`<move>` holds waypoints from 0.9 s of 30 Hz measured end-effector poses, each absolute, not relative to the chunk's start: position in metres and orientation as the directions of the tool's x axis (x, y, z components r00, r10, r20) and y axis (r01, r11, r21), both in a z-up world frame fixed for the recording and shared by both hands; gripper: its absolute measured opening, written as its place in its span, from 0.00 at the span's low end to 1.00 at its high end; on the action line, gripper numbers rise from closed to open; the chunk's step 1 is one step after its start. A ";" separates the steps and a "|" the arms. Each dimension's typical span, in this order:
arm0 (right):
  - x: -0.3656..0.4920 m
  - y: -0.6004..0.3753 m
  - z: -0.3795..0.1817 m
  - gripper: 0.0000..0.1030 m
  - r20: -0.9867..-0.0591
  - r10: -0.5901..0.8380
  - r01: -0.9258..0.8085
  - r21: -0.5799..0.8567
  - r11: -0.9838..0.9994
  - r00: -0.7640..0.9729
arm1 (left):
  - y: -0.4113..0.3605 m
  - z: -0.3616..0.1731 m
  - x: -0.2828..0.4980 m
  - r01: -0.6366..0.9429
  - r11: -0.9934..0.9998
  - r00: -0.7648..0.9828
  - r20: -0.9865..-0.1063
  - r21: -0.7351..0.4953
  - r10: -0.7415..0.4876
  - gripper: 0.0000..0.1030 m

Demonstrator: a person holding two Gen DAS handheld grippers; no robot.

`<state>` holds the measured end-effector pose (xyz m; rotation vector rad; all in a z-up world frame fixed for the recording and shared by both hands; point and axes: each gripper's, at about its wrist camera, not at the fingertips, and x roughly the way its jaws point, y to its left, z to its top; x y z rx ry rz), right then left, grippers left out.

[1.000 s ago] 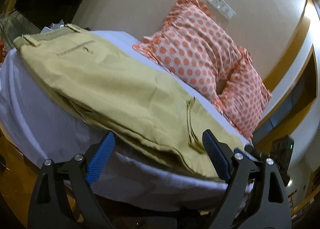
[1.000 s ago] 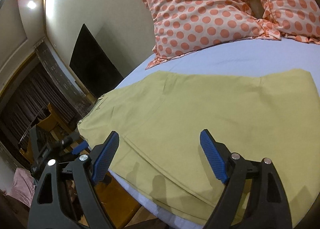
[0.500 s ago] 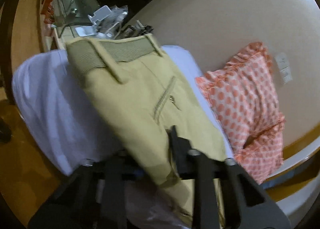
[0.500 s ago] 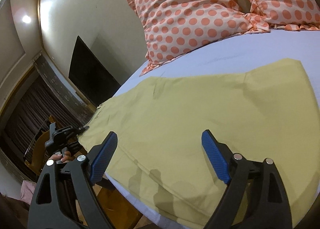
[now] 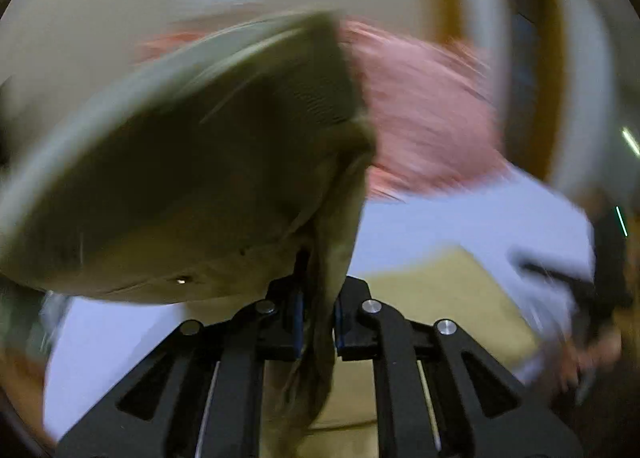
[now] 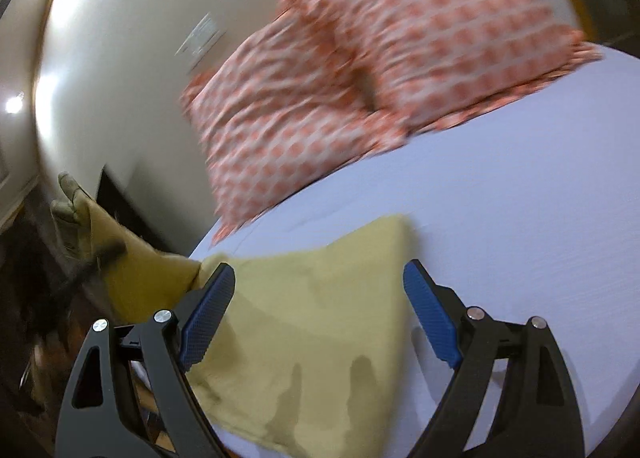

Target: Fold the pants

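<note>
The khaki pants (image 5: 200, 186) fill the left wrist view, blurred by motion. My left gripper (image 5: 316, 322) is shut on a bunch of their fabric and holds the waist end lifted above the bed. The leg part lies flat on the white sheet (image 5: 460, 226). In the right wrist view the pants (image 6: 304, 322) lie on the bed in front of my right gripper (image 6: 316, 318), which is open and empty just above them. Their lifted end (image 6: 100, 234) rises at the left edge.
Two orange-dotted pillows (image 6: 360, 70) lean on the wall at the head of the bed. The white sheet (image 6: 520, 198) stretches to the right of the pants. The bed edge and wooden floor (image 6: 156, 434) lie below the right gripper.
My left gripper has shut on the pants near the waist and swung that end up and over the bed. The right gripper stays open and has turned toward the pillows.
</note>
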<state>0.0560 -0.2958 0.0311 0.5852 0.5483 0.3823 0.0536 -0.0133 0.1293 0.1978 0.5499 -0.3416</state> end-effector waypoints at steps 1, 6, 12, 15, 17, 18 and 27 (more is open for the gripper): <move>0.056 -0.305 0.030 0.85 -0.374 0.467 -0.160 0.617 0.770 0.802 | -0.047 0.107 0.050 0.465 0.876 0.744 -0.592 0.127 -0.309 0.10; 0.063 -0.335 0.020 0.85 -0.409 0.449 -0.089 0.653 0.752 0.795 | -0.113 0.021 0.027 0.634 0.730 0.624 -0.727 0.256 -0.287 0.12; 0.100 -0.323 0.013 0.85 -0.494 0.530 -0.109 0.652 0.750 0.689 | -0.103 0.029 -0.004 0.638 0.688 0.694 -0.647 0.347 -0.317 0.24; 0.113 -0.312 0.009 0.85 -0.551 0.522 -0.103 0.617 0.780 0.651 | -0.078 0.047 -0.015 0.654 0.708 0.676 -0.626 0.268 -0.388 0.40; 0.122 -0.304 0.003 0.84 -0.598 0.505 -0.092 0.585 0.806 0.623 | -0.055 0.064 -0.007 0.611 0.768 0.694 -0.596 0.190 -0.405 0.54; 0.124 -0.303 0.002 0.80 -0.597 0.504 -0.101 0.578 0.810 0.624 | -0.036 0.072 0.003 0.565 0.812 0.714 -0.579 0.145 -0.394 0.64; 0.132 -0.289 -0.005 0.58 -0.586 0.580 -0.172 0.604 0.778 0.565 | 0.093 0.036 0.122 0.169 0.951 0.573 -0.759 -0.257 -0.307 0.73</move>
